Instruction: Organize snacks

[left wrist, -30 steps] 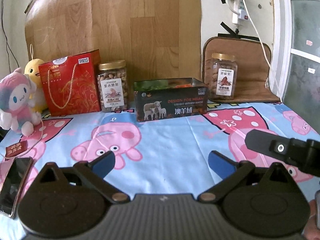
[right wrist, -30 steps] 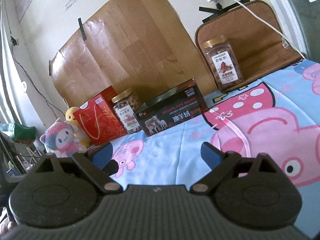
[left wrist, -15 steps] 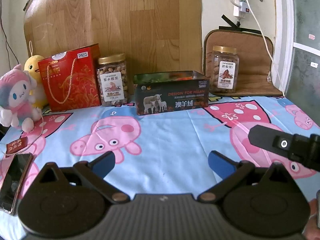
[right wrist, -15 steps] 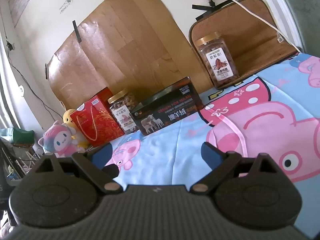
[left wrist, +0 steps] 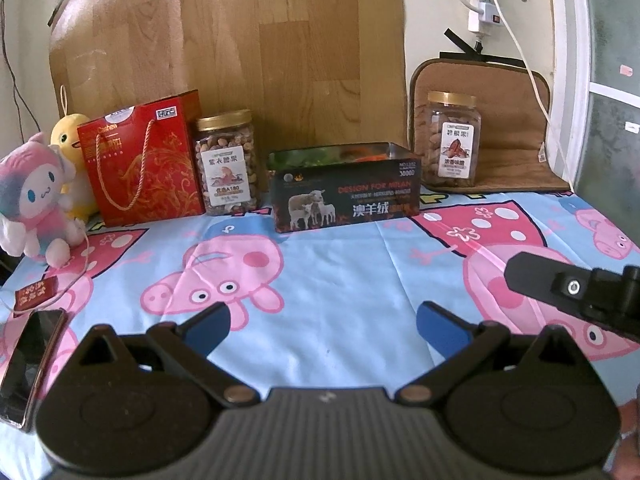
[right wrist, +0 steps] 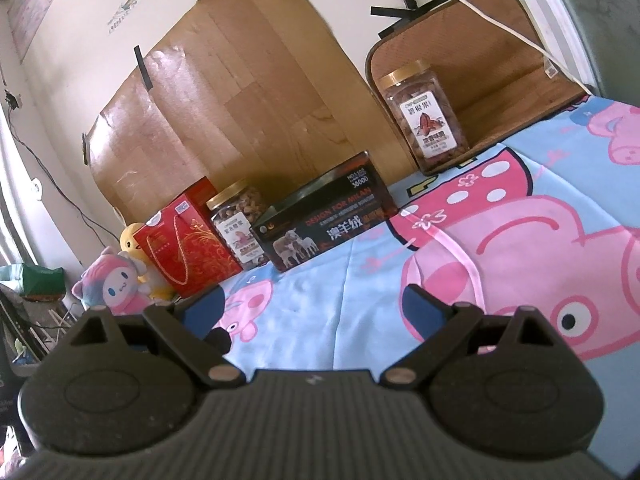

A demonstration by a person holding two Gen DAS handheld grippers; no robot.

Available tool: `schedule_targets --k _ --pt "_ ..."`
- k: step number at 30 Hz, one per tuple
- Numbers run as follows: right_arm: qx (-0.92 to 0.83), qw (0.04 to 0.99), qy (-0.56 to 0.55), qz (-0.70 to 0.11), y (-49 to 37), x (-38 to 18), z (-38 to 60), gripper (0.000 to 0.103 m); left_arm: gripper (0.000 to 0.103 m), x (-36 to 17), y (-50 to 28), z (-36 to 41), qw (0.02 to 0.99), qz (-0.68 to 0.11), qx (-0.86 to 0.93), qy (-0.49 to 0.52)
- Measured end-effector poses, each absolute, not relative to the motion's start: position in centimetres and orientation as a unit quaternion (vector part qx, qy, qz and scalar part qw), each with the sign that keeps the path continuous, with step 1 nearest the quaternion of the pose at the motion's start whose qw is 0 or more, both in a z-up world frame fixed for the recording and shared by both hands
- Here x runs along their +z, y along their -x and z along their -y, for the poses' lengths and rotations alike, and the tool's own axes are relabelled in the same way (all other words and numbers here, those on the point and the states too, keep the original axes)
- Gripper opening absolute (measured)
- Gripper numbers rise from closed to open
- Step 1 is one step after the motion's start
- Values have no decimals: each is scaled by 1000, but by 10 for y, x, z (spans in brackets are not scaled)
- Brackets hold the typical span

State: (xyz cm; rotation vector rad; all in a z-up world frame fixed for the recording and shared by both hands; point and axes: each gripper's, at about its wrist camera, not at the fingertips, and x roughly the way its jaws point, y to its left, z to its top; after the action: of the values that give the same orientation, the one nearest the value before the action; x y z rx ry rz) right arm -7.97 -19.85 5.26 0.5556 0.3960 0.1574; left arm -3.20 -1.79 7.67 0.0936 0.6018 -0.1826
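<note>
**Both grippers empty, snacks lined up along the far edge**

Nearest, the left gripper (left wrist: 322,322) and right gripper (right wrist: 310,306) hover over the cartoon-pig cloth (left wrist: 320,264) on the tabletop, each with fingers spread apart and holding nothing. The snacks stand well ahead of both, in a row running left to right against the wall. Dead ahead of the left gripper sits the open black tin (left wrist: 346,186), its long side facing us; something green and orange lies inside, though I can't tell what. Left of it stand a gold-lidded jar of nuts (left wrist: 228,164) and a red gift bag (left wrist: 144,160). The second nut jar (left wrist: 452,140) stands apart to the right, likely the right gripper's nearer pick.
</note>
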Motion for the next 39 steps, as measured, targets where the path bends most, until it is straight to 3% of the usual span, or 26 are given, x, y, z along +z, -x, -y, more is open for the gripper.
schedule_targets --k 39 --pt "13 941 -250 -226 71 39 195 103 103 50 15 6 932 -349 -102 -5"
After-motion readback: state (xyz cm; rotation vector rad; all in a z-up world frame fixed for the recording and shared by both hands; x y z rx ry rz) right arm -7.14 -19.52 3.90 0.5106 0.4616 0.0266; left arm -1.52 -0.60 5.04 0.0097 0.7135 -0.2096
